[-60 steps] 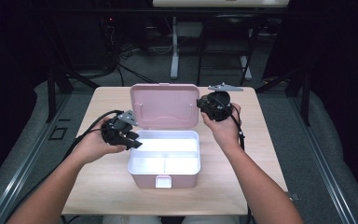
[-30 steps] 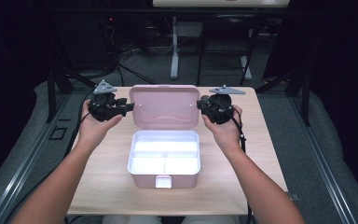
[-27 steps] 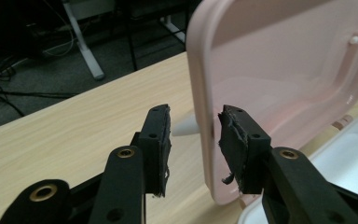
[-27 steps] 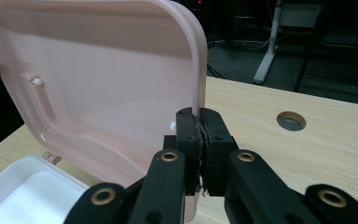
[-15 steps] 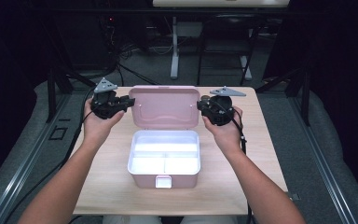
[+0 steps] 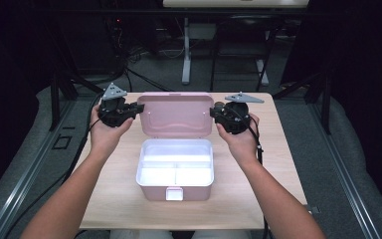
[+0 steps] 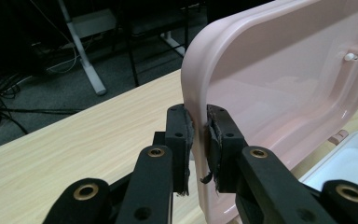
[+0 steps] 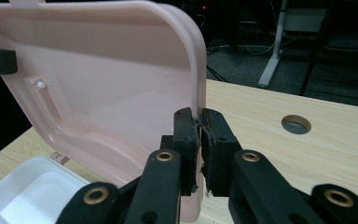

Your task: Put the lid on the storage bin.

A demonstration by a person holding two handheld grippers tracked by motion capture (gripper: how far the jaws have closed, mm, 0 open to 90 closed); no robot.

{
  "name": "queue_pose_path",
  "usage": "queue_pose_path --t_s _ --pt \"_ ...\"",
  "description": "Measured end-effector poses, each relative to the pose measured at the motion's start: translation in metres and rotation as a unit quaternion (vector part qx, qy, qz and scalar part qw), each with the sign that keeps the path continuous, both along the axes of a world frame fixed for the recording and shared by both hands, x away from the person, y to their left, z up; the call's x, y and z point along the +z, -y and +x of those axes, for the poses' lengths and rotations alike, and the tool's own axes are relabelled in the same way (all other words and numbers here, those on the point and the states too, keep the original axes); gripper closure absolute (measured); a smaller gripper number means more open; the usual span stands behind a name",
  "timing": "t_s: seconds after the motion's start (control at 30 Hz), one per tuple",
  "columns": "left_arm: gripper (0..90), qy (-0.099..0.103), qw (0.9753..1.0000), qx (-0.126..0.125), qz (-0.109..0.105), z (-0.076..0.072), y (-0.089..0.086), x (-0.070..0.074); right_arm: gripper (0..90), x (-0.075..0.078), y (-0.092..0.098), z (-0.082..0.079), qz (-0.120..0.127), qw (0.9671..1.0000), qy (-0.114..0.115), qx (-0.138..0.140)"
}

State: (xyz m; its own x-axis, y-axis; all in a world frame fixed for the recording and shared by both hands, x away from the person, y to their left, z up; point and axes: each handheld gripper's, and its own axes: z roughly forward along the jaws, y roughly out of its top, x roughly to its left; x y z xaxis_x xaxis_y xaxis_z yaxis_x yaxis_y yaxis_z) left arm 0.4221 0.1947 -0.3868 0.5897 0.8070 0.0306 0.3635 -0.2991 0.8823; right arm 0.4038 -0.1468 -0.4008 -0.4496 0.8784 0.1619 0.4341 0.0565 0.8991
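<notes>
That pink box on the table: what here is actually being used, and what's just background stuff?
In use:
- pink lid, pinched at both side edges
- white box base
- left gripper
- right gripper

Background:
- wooden table
- table's cable hole
- desk legs behind

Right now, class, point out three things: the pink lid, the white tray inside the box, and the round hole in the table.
pink lid (image 6: 179, 113): high view, middle of its inner face.
white tray (image 6: 175, 168): high view, its central divider.
round hole (image 8: 296, 124): right gripper view, its centre.
</notes>
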Motion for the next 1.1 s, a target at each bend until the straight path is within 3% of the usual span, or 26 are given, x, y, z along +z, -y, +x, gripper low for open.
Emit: queue_pose_path --t_s 0.6,1.1 --pt "80.0 0.006 0.9998 -0.014 -0.008 -0.015 -0.006 0.000 82.5 0.005 0.002 -0.005 0.009 0.9998 0.004 0.017" --pt "79.6 0.010 0.9996 -0.023 0.010 -0.029 -0.007 0.003 81.2 0.007 0.001 -0.018 0.008 0.9996 0.009 0.027"
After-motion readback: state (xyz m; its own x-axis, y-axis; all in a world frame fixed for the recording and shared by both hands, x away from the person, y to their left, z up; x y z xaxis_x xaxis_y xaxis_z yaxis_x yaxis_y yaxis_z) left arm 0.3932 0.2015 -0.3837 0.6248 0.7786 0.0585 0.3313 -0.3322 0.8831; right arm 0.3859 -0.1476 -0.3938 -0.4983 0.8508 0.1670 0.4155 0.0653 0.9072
